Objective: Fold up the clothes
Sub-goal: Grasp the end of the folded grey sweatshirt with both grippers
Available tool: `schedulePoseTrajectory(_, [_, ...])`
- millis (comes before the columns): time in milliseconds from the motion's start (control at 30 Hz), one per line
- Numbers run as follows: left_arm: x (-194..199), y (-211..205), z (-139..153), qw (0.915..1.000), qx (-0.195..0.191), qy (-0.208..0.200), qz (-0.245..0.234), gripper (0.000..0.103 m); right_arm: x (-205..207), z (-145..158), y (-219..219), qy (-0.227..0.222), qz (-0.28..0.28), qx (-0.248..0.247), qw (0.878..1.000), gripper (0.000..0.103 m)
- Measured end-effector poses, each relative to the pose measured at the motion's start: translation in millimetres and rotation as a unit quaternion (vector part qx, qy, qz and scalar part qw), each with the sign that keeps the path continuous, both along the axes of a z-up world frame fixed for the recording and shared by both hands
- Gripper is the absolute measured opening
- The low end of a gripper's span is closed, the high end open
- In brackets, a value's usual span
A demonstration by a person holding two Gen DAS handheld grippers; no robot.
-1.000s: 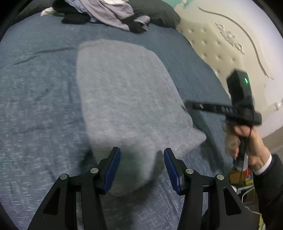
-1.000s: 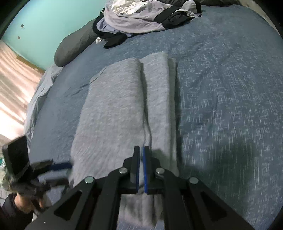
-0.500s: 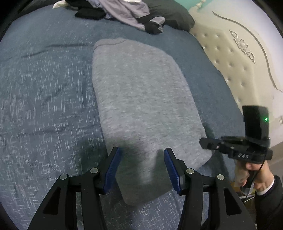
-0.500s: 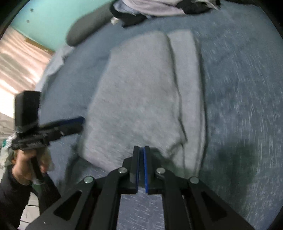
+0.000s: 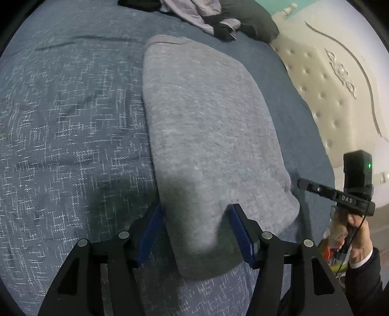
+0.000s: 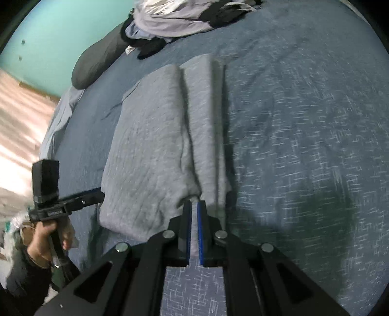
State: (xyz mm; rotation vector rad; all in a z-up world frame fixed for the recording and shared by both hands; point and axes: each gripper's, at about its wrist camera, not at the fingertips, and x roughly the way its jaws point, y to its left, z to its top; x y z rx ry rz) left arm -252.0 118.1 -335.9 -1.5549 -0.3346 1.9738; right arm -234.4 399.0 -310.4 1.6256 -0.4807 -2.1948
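The grey garment [image 5: 209,136] is laid lengthwise in the middle of the blue bedspread [image 5: 68,136], folded into a long strip, with a narrower fold seen along one side [image 6: 204,116] from the right wrist view. At its near left corner, the left gripper [image 5: 194,233] is held with jaws spread wide, the garment's near end lying between them and not pinched. At the near right corner, the right gripper [image 6: 194,228] is pressed almost together, and a thin edge of grey cloth is pinched between its blue pads [image 6: 200,233]. Beyond the far end, a pile of clothes [image 6: 180,17] and a dark pillow [image 6: 97,63] are seen. A cream tufted headboard [image 5: 335,97] is placed to the right.
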Motion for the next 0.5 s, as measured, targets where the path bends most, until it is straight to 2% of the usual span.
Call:
schedulePoseTrajectory(33, [-0.9, 0.0, -0.9, 1.0, 0.002, 0.0, 0.001, 0.062, 0.4, -1.6, 1.7, -0.008, 0.001, -0.001, 1.0, 0.013])
schedulePoseTrajectory(67, [-1.4, 0.7, -1.8, 1.0, 0.003, -0.001, 0.002, 0.063, 1.8, -4.5, 0.5, -0.014, 0.005, 0.003, 1.0, 0.033])
schedulePoseTrajectory(100, [-1.9, 1.4, -2.7, 1.0, 0.003, -0.001, 0.002, 0.063, 3.2, -7.4, -0.8, -0.02, 0.008, 0.006, 1.0, 0.043])
schedulePoseTrajectory(267, [-0.4, 1.3, -3.3, 1.0, 0.006, -0.003, 0.003, 0.064, 7.6, -18.8, -2.5, -0.037, 0.009, 0.016, 0.999, 0.044])
schedulePoseTrajectory(467, [-2.8, 1.3, -6.8, 0.9999, 0.011, -0.007, 0.005, 0.066, 3.2, -31.9, -4.5, -0.052, 0.007, -0.008, 0.999, 0.053])
schedulePoseTrajectory(500, [-3.3, 1.2, -7.6, 0.9999, 0.012, -0.008, 0.006, 0.067, 2.3, -34.3, -5.5, -0.055, 0.006, -0.005, 0.998, 0.06])
